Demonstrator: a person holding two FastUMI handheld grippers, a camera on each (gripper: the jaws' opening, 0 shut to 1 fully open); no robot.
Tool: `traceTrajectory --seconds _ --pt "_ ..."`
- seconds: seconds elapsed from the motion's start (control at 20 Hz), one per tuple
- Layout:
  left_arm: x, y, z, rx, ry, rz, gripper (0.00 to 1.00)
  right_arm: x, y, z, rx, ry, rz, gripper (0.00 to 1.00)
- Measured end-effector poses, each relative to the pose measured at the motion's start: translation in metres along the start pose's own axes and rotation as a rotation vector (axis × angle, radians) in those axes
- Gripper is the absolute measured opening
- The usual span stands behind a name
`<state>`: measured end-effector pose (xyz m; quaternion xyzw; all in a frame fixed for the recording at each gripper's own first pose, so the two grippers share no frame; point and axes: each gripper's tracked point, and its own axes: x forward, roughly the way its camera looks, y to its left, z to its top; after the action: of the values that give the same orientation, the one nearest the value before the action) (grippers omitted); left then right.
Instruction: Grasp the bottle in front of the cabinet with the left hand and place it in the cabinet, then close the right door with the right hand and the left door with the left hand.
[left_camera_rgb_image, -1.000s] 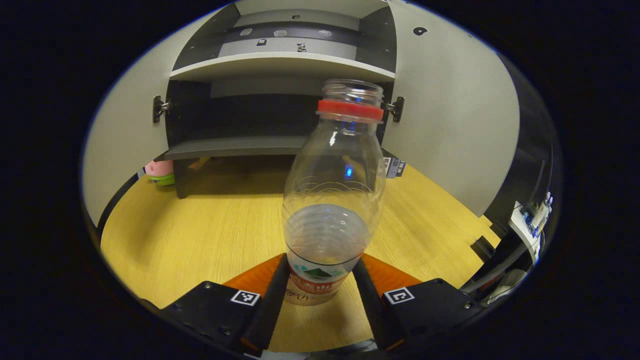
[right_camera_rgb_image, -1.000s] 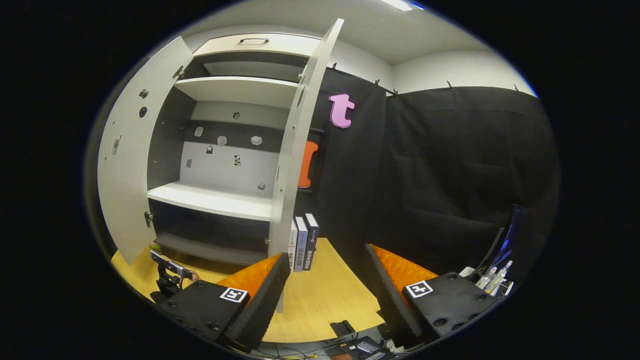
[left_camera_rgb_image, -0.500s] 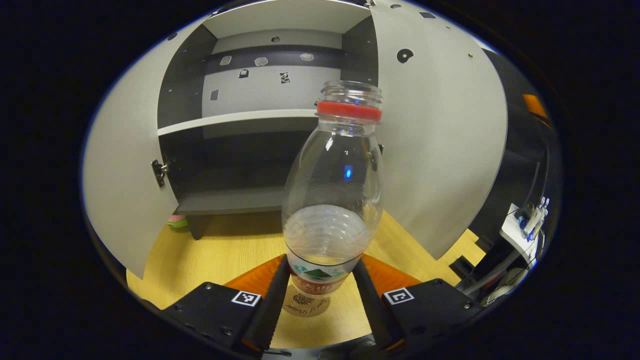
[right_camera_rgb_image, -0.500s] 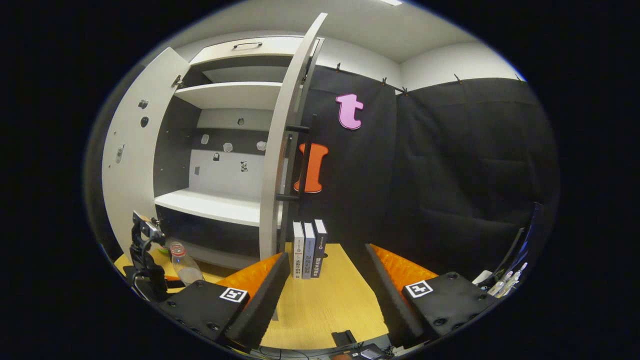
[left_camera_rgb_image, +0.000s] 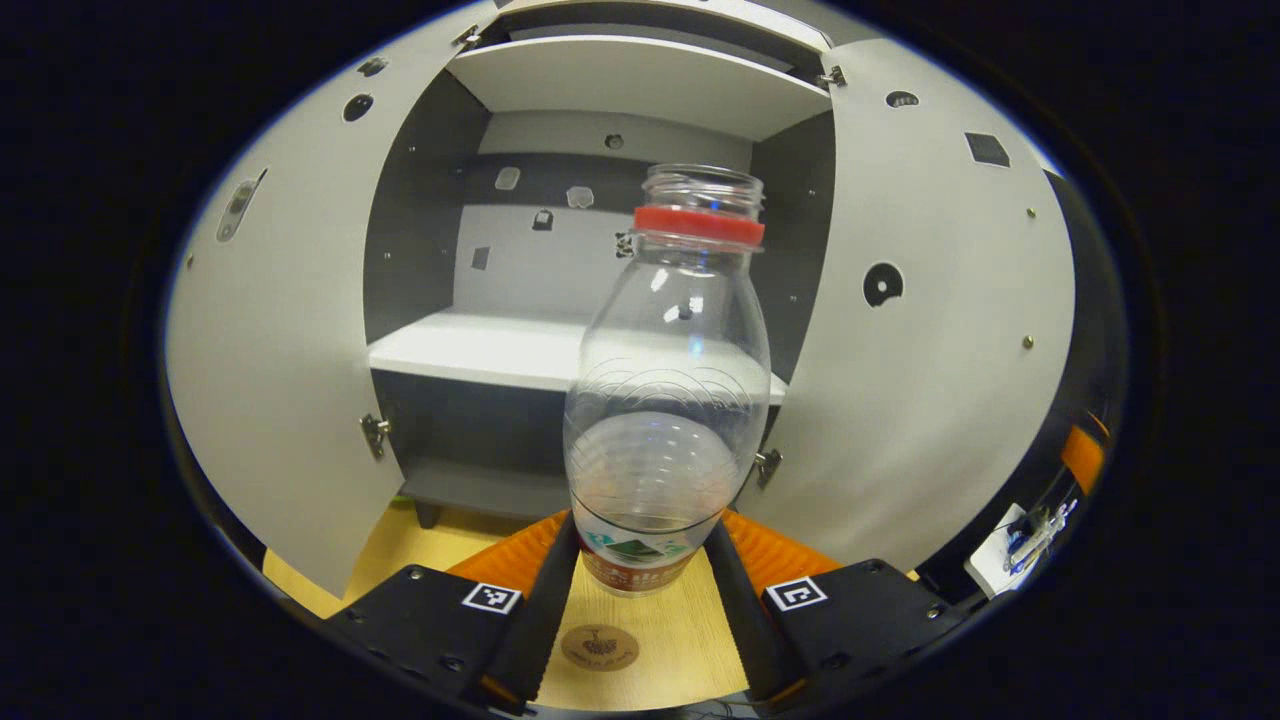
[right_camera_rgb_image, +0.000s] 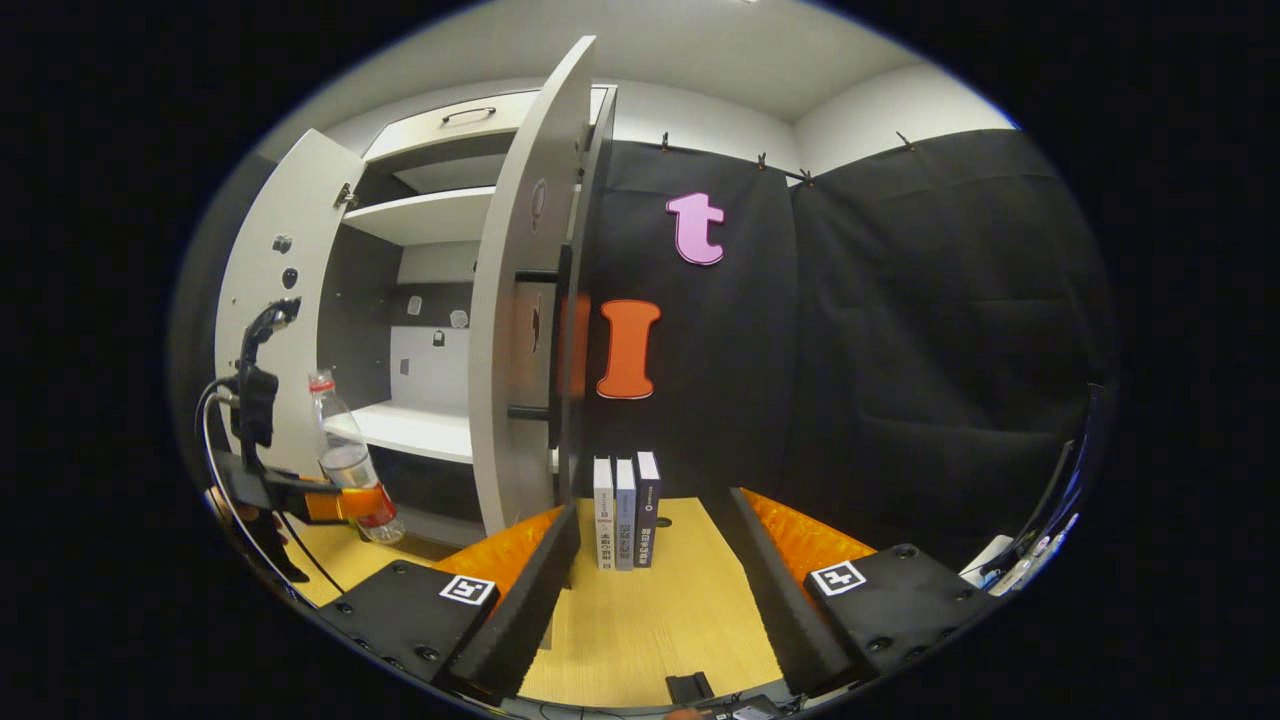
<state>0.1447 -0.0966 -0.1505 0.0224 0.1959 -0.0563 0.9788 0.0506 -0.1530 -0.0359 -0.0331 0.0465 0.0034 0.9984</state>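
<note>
A clear, uncapped plastic bottle (left_camera_rgb_image: 668, 400) with a red neck ring and a little water stands upright between my left gripper's (left_camera_rgb_image: 640, 535) fingers, which are shut on its labelled base. It hangs above the wooden table, level with the cabinet's white middle shelf (left_camera_rgb_image: 470, 345) and in front of the open compartment. Both cabinet doors stand wide open: the left door (left_camera_rgb_image: 280, 330) and the right door (left_camera_rgb_image: 920, 330). In the right gripper view, my right gripper (right_camera_rgb_image: 650, 520) is open and holds nothing. Off to its left I see the left gripper (right_camera_rgb_image: 335, 503) holding the bottle (right_camera_rgb_image: 340, 450) by the cabinet.
A round brown mark (left_camera_rgb_image: 600, 647) lies on the table (left_camera_rgb_image: 400, 540) under the bottle. Three books (right_camera_rgb_image: 622, 510) stand on the table beside the right door's edge (right_camera_rgb_image: 520, 330). Cables and small items sit at the far right (left_camera_rgb_image: 1020, 540).
My left gripper has lifted the bottle off the table, up to the height of the white shelf and nearer the cabinet. The right gripper has shifted, so the right door now appears nearly edge-on.
</note>
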Motion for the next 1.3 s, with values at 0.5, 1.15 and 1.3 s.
traceTrajectory --seconds 0.5,1.15,1.3 --pt "0.039 -0.004 0.094 0.054 -0.023 0.032 0.75 -0.002 -0.047 -0.009 0.052 0.005 -0.019 0.98" --pt "0.130 -0.020 0.138 0.113 0.029 -0.001 0.75 -0.008 -0.092 -0.024 0.114 0.012 -0.177 0.98" --pt "0.159 -0.020 0.129 0.127 0.081 -0.011 0.74 -0.005 -0.096 -0.029 0.129 0.034 -0.206 0.89"
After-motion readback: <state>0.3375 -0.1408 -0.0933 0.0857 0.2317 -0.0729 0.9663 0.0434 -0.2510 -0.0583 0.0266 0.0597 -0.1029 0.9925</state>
